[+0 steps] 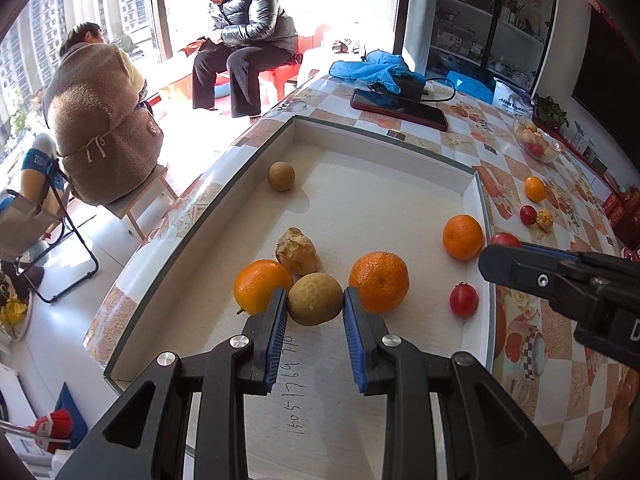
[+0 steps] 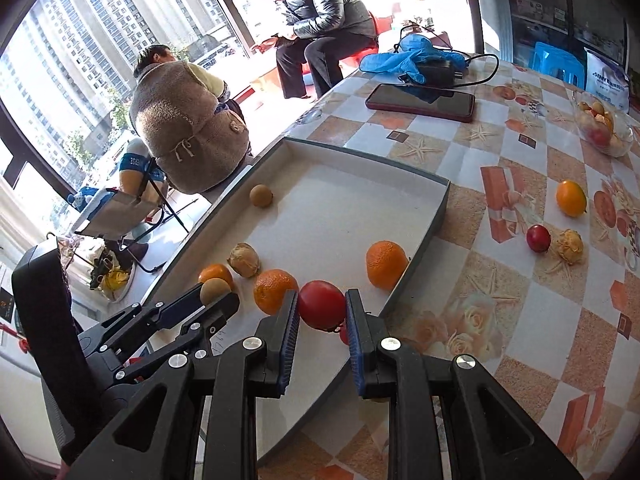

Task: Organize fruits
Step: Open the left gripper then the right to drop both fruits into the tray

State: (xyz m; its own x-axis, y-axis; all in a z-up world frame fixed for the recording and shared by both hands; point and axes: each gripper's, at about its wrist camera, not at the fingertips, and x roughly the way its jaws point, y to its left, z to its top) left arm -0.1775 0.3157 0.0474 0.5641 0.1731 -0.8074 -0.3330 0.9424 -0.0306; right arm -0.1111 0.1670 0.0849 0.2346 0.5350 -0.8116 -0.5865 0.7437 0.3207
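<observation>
At the left of the tray (image 1: 476, 184), the left gripper (image 1: 315, 300) is seen with its blue pads pressed against a brownish round fruit (image 1: 315, 299), so it is judged to be clamped on it. This fruit sits low over the tray floor, wedged between a smooth orange (image 1: 262, 285) and a mandarin (image 1: 379, 281), with a dried, wrinkled fruit (image 1: 298, 250) just behind. If the pads are opened carelessly, the round fruit could be nudged into these neighbours and all three set rolling; a second brown fruit (image 1: 281, 176) lies loose near the far wall.

Further right, a small red fruit (image 1: 464, 299) and another mandarin (image 1: 462, 237) rest near the tray's right wall. The right gripper (image 2: 322, 306) is closed on a red tomato-like fruit (image 2: 322, 305), held just above the tray near that wall. A soft skin is judged likely, so bruising or a slip could follow from too hard or too loose a squeeze; a drop onto the rim could send it out onto the counter (image 2: 472, 224).

On the counter, a yellow-orange fruit (image 2: 571, 198), a red fruit (image 2: 538, 238) and a dried fruit (image 2: 570, 246) are not yet gathered.

Handwritten digits (image 1: 298, 388) are seen on the tray floor but cannot be read with certainty. Printing on a white bag (image 1: 514, 100) is too blurred to be read.
</observation>
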